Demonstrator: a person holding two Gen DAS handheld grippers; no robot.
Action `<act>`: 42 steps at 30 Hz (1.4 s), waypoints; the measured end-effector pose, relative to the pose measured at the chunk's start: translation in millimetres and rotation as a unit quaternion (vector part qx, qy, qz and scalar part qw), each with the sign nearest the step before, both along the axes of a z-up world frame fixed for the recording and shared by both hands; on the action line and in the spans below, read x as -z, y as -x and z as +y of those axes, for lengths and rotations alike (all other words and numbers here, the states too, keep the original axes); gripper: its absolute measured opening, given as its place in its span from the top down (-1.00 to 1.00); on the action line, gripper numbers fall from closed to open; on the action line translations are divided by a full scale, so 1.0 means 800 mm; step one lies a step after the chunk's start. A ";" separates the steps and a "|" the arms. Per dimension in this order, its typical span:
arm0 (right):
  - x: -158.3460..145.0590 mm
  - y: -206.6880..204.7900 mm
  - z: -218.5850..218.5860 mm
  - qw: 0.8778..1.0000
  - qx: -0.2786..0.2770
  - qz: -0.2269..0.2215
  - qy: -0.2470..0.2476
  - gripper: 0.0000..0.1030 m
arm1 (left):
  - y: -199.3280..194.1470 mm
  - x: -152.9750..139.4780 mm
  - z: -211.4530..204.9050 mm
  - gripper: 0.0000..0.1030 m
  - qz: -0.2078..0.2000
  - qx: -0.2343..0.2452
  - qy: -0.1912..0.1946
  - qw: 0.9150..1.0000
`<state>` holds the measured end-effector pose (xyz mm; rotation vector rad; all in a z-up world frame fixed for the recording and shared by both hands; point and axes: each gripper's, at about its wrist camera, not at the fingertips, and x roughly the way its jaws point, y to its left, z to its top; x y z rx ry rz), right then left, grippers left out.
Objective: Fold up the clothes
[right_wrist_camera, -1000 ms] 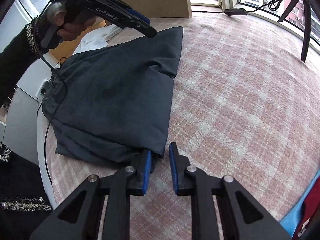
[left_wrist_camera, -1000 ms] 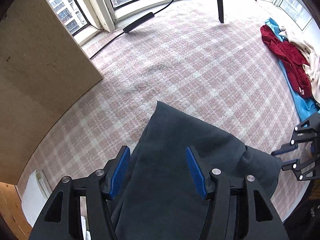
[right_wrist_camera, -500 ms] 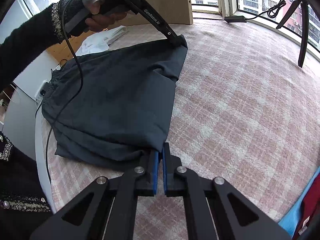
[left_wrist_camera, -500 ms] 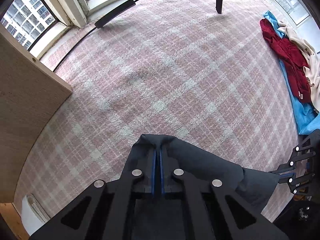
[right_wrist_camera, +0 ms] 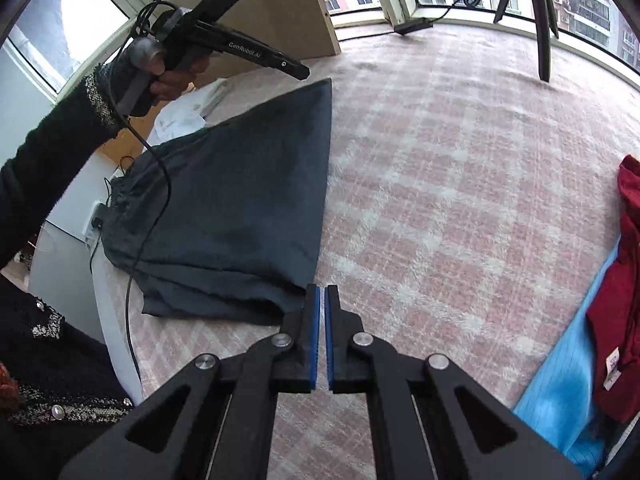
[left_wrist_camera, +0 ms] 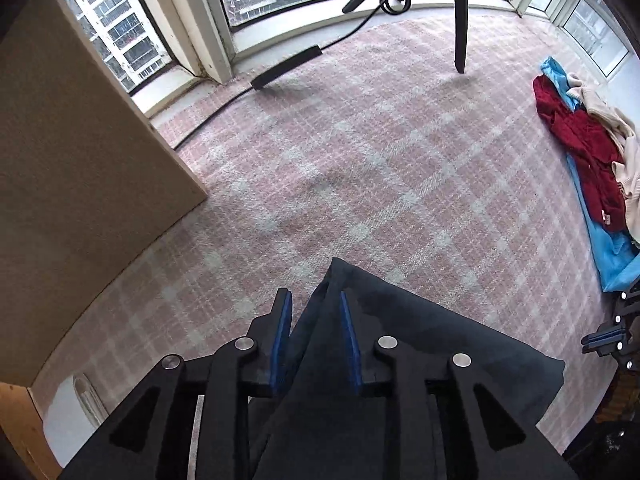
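Your left tool [left_wrist_camera: 314, 316] has its blue pads [left_wrist_camera: 280, 340] standing apart, one on each side of a raised fold at the far corner of the dark grey trousers [left_wrist_camera: 420, 352], and nothing is pinched between them. Seen from the right wrist, that same tool [right_wrist_camera: 298, 72] hangs in the air above the pointed corner of the garment [right_wrist_camera: 240, 208], clear of the cloth.

Your right tool [right_wrist_camera: 320, 320] has its pads drawn nearly together with only a thin slit between them (whether any cloth is caught there, you cannot tell from these views). Its tips sit at the near right corner of the trousers, just at the hem.

The trousers lie folded on the pink-and-white plaid blanket [right_wrist_camera: 460, 184] covering the bed, gathered waistband toward the left edge, a straight folded edge running down the right side.

Well apart from them, at the right edge of the blanket, a pile holds a red garment [left_wrist_camera: 580, 148] lying on a blue one [left_wrist_camera: 608, 248], with a cream one [left_wrist_camera: 616, 128] beside the red. No basket or bin appears; the pile rests directly on the blanket. A tan board [left_wrist_camera: 80, 160] leans at the left, and a black power strip [left_wrist_camera: 286, 67] lies by the window.
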<state>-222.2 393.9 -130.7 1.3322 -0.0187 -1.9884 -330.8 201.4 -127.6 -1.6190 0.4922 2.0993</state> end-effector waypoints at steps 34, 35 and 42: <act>0.055 0.220 -0.137 0.996 -0.035 -0.086 0.020 0.20 | -0.271 0.050 0.188 -0.11 0.110 -0.036 0.009 0.993; 0.055 0.220 -0.142 0.996 -0.040 -0.083 0.019 0.20 | -0.266 0.052 0.187 -0.19 0.115 -0.049 0.009 0.992; 0.060 0.222 -0.177 0.995 -0.075 -0.067 0.014 0.89 | -0.246 0.045 0.175 0.86 0.111 -0.093 -0.035 0.989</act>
